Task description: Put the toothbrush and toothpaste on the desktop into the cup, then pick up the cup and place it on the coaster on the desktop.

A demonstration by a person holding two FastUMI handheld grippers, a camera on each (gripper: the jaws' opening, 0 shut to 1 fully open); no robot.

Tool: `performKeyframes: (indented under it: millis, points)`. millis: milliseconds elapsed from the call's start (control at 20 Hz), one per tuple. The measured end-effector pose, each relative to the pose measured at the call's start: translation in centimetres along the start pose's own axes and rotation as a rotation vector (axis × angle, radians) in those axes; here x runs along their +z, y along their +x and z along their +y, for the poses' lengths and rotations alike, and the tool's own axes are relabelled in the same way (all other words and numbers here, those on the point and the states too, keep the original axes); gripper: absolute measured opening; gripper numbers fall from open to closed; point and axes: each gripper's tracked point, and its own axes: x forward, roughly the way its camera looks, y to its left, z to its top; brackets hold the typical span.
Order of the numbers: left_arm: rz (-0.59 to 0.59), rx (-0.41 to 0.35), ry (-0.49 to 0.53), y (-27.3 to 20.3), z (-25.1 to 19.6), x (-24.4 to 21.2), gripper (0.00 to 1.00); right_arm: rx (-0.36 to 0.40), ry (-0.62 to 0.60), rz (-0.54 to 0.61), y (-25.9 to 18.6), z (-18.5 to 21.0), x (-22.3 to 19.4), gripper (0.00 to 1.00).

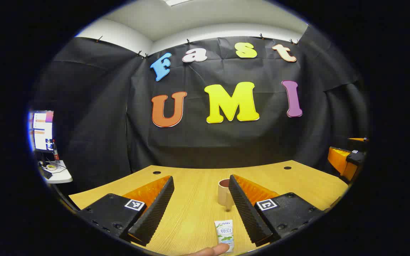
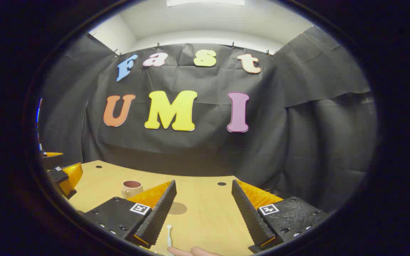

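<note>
Lying on desktop [image 1: 190, 209]: one toothpaste [image 1: 225, 233]; one toothbrush [image 2: 169, 234]; one cup [image 1: 223, 192].

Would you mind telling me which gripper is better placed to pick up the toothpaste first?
Left. The left gripper is open with the toothpaste lying between its fingers, the cup just beyond. The right gripper faces the toothbrush instead.

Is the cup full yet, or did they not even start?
Nothing looks done yet. The toothpaste and toothbrush lie on the desk, outside the cup. Both grippers, left and right, are open and hold nothing. Left: both items into the cup, then the cup onto the coaster.
</note>
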Motion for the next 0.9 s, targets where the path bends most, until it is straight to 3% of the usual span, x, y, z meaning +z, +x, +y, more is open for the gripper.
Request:
performKeyframes:
  millis: [350, 900]
  points:
    - [0.034, -0.004, -0.004, -0.3, -0.3, -0.9, 0.98, 0.020, -0.032, 0.052, 0.8, 0.8, -1.7, 0.95]
    - [0.097, -0.051, -0.008, -0.1, -1.7, -2.5, 0.98, 0.016, -0.086, 0.043, 0.8, 1.4, -2.0, 0.94]
